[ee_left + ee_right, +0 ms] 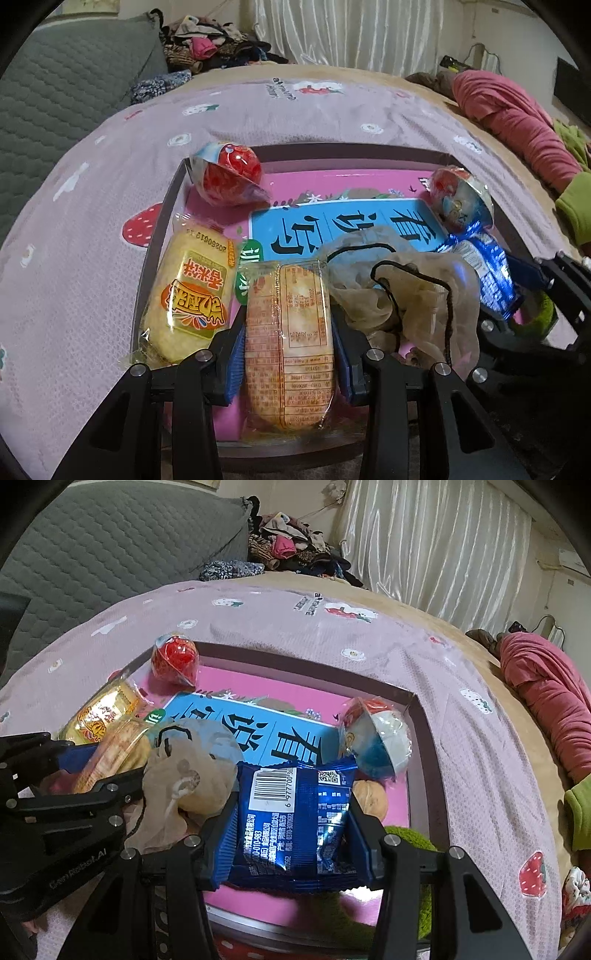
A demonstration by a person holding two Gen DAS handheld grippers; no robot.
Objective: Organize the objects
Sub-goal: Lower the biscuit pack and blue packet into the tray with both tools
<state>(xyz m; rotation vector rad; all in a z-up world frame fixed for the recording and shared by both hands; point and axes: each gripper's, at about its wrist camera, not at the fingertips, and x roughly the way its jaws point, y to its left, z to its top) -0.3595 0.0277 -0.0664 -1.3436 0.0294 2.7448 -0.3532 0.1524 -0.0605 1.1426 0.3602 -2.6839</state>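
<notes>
Snacks crowd the tray (159,240), leaving bare floor only near its far rim; left fingers (238,354) clamp the rice cracker (288,347), right fingers (221,834) clamp the blue packet (295,819).

- Soft, rather dim indoor light, with no hard shadows.
- Glare sits on the blue packet (295,819) and the clear wrappers.
- Fisheye bends the edges strongly; the corners are black.
- The far curtain (351,33) looks slightly soft.
</notes>
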